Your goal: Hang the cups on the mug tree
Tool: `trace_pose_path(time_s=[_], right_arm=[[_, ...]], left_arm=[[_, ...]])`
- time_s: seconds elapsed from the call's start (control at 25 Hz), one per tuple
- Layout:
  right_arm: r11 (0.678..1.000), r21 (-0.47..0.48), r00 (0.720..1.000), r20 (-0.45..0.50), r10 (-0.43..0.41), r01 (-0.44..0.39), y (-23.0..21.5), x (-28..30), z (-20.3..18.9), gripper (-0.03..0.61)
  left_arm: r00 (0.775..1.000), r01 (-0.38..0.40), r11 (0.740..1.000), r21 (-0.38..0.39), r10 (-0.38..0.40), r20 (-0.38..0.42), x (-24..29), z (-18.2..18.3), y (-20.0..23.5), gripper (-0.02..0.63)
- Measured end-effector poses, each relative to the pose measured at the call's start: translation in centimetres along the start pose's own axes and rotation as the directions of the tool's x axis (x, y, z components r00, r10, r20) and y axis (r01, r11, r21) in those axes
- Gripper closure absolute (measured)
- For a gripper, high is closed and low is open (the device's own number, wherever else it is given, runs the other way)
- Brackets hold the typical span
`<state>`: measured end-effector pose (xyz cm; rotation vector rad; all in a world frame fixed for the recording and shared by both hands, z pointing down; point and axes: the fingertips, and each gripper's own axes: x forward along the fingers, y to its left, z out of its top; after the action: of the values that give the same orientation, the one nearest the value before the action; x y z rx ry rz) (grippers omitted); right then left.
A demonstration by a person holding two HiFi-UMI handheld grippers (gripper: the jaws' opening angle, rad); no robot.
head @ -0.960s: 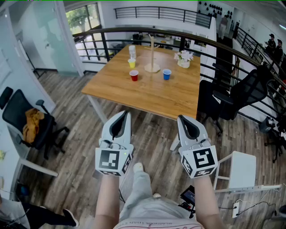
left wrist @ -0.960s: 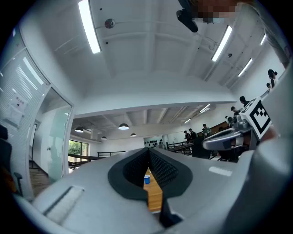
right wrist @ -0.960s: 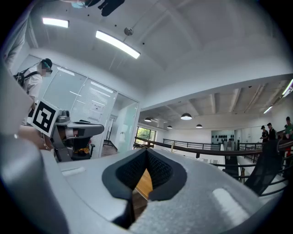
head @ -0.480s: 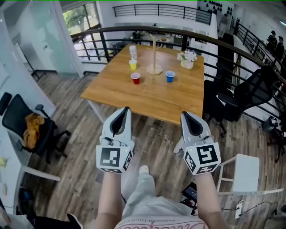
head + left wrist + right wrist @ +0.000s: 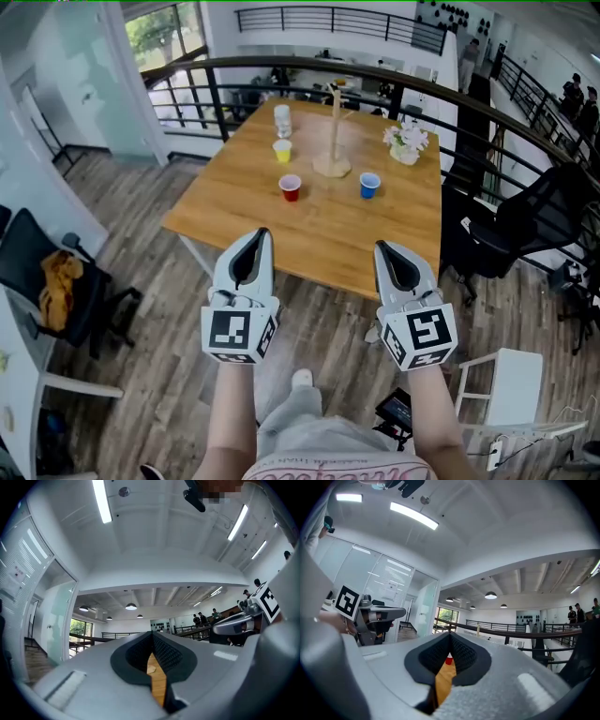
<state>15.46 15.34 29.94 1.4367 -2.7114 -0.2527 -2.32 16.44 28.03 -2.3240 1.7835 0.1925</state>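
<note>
Both grippers closed and empty, nearer the counter than a second ago

The grey, matte left gripper (image 5: pixel 263 233) and right gripper (image 5: pixel 379 247) stay level and side by side, each with its ribbed black jaws pressed together on nothing. The smooth, square, light-wood counter (image 5: pixel 309 234) now sits lower and larger in the head view, its near edge just past the jaw tips. On its far half stands the slim wooden mug tree (image 5: pixel 334 131) on a round base, bare of cups. A small red cup (image 5: pixel 291 187), blue cup (image 5: pixel 369 185) and yellow cup (image 5: pixel 281 150) stand upright around it, beside a clear tumbler (image 5: pixel 282 117).
</note>
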Motion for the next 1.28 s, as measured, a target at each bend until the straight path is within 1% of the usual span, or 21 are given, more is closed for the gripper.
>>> trace_pose_path(time_s=[0.28,0.6,0.8,1.04,1.28], right_arm=[[0.999,0.002,0.999,-0.024,-0.038,0.038,-1.3,7.3,-0.6,0.578],[0.997,0.003,0.997,-0.038,-0.073,0.073,-2.0,13.0,-1.5,0.577],[0.996,0.004,0.995,-0.049,-0.084,0.084,-2.6,14.7,-2.0,0.577],[0.996,0.011,0.993,-0.07,-0.092,0.093,-3.4,16.3,-2.9,0.577],[0.995,0.035,0.993,-0.075,-0.087,0.09,-4.4,19.1,-4.0,0.577]], left_arm=[[1.0,0.013,1.0,-0.01,-0.013,-0.015,5.7,-1.7,5.2,0.599],[0.999,0.028,0.999,-0.015,-0.029,-0.016,9.5,-3.3,9.2,0.599],[0.999,0.031,0.999,-0.035,-0.032,-0.022,10.9,-4.3,10.5,0.6],[0.999,0.039,0.998,-0.04,-0.04,-0.032,12.3,-5.2,11.3,0.6],[0.998,0.042,0.998,-0.038,-0.044,-0.054,14.5,-6.8,12.4,0.6]])
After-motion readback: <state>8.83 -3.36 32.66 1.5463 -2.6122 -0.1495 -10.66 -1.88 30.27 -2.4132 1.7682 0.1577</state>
